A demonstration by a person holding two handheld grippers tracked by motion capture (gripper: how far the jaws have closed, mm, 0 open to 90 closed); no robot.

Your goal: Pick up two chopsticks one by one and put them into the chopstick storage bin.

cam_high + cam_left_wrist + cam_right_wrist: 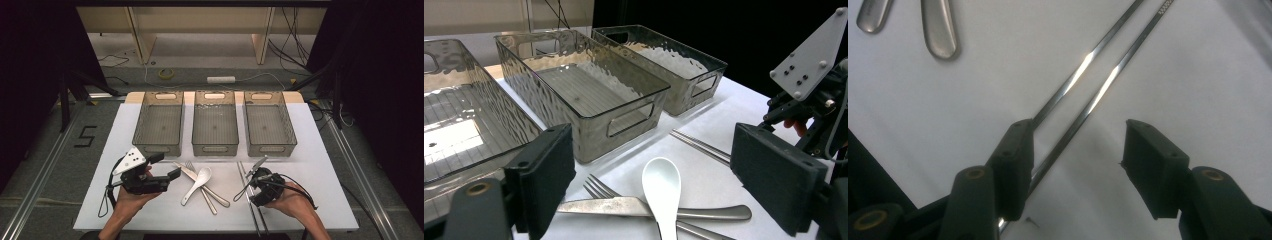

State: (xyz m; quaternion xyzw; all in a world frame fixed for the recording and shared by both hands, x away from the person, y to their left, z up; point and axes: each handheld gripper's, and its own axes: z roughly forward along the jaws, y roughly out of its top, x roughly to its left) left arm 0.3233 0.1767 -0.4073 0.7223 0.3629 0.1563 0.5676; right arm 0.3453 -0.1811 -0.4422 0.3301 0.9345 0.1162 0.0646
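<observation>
The right gripper [1075,160] is low over the pair of metal chopsticks [1083,95] on the white table [320,165]. Its jaws stand apart and grip nothing. In the right gripper view one chopstick passes just under the left jaw, and the other runs through the gap close to that same jaw; the right jaw is apart from both. I cannot tell if any pad touches the metal.

The chopsticks lie side by side, almost parallel. In the high view their long axis goes from the near edge of the table away toward the three clear bins [215,122], ending near the gap between the middle bin and the right one. The person's right hand [295,202] holds the gripper from the near side, tilted forward and down.

The left gripper [167,167] hovers at the left of the cutlery, jaws wide apart and empty, pointing toward the white spoon [661,187], the fork [596,188] and the knife [624,206].
</observation>
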